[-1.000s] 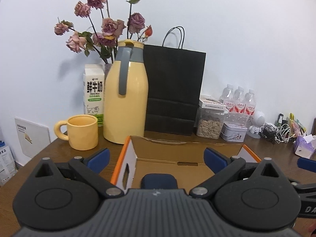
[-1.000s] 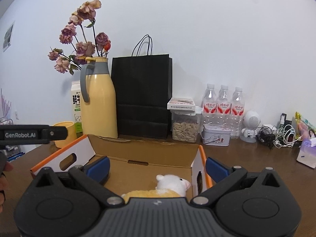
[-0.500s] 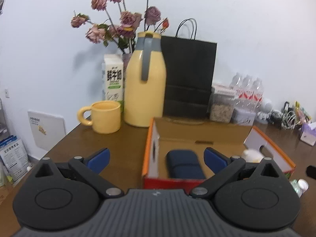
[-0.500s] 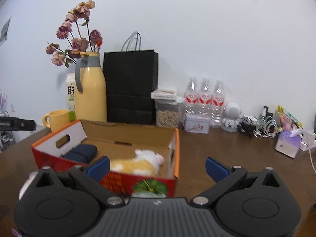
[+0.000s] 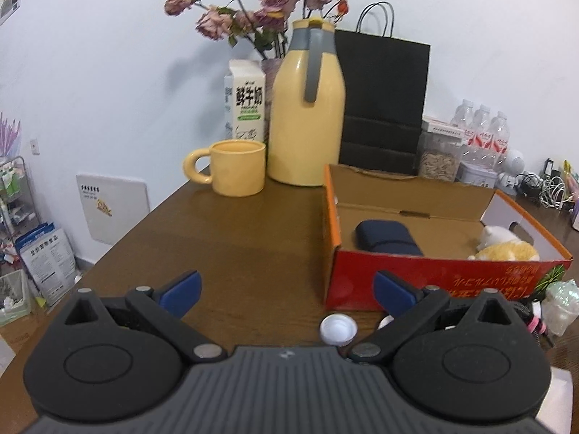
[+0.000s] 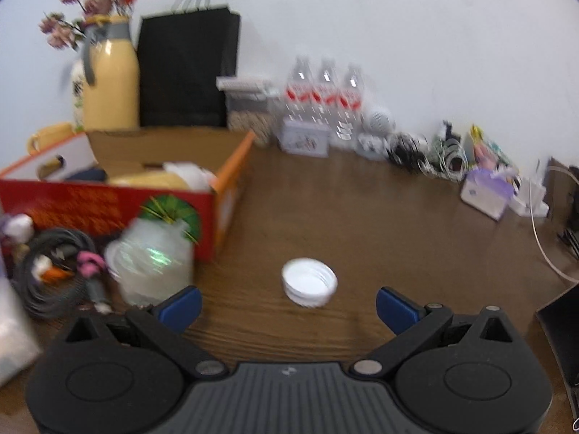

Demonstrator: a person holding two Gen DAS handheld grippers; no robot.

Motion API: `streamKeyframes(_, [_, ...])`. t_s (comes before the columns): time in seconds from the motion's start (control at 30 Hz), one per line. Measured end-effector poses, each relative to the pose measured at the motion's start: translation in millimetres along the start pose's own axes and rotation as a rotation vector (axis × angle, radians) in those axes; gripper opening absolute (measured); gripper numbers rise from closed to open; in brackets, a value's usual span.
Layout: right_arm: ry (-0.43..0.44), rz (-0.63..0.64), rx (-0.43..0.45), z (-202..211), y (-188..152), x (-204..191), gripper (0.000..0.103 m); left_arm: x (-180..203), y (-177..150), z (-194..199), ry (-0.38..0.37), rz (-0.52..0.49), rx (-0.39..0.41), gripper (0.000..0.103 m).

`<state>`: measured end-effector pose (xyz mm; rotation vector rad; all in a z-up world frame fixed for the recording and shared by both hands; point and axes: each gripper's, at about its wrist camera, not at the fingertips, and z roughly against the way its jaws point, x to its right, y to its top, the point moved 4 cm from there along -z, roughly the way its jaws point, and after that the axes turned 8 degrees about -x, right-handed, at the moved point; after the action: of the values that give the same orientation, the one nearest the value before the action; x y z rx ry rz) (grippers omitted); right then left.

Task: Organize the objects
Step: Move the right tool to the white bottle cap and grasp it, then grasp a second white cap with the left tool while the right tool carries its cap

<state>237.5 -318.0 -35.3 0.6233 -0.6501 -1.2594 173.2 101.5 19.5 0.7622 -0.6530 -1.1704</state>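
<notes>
The right gripper stands wide with its jaws closing and nothing pressed between them; a white cap lies open side up on the wooden table just ahead, between the blue fingertips. The left gripper is spread wide and empty, with the red cardboard box ahead of its right finger and another white cap near that finger's base.

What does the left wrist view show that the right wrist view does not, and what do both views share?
Only the left wrist view shows the milk carton clearly and the wire rack beside the table. Only the right wrist view shows the coiled cable, the purple tissue pack and the tin. Both share the red box, the yellow jug, the black bag, the yellow mug, the water bottles and a white cap.
</notes>
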Motion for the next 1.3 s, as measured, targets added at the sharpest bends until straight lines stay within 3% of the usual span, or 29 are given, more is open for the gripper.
streamKeyframes(0.33, [0.011, -0.052, -0.069, -42.7, 20.9, 7.1, 0.073, -10.2, -7.1, 0.1, 0.014, 0.026, -0.019, 0.103])
streamKeyframes(0.43, [0.046, -0.069, -0.063, -43.4, 21.9, 9.2, 0.04, -9.5, -8.2, -1.9, 0.013, 0.026, -0.027, 0.103])
streamKeyframes(0.6, [0.037, -0.06, -0.028, -36.6, 19.0, 4.4, 0.039, -8.7, -10.1, -4.2, 0.009, 0.027, -0.035, 0.103])
streamKeyframes(0.9, [0.088, -0.039, 0.143, 17.4, 7.6, -30.0, 0.039, -2.7, -18.1, -15.6, -0.004, 0.01, -0.078, 0.103])
streamKeyframes(1.03, [0.07, -0.011, 0.197, 31.2, 3.0, -51.7, 0.039, 4.5, -21.0, -28.2, -0.012, -0.006, -0.112, 0.103])
streamKeyframes(1.3, [0.074, 0.024, 0.227, 37.1, 1.5, -73.8, 0.039, 17.5, -22.6, -57.0, -0.006, -0.052, -0.183, 0.103])
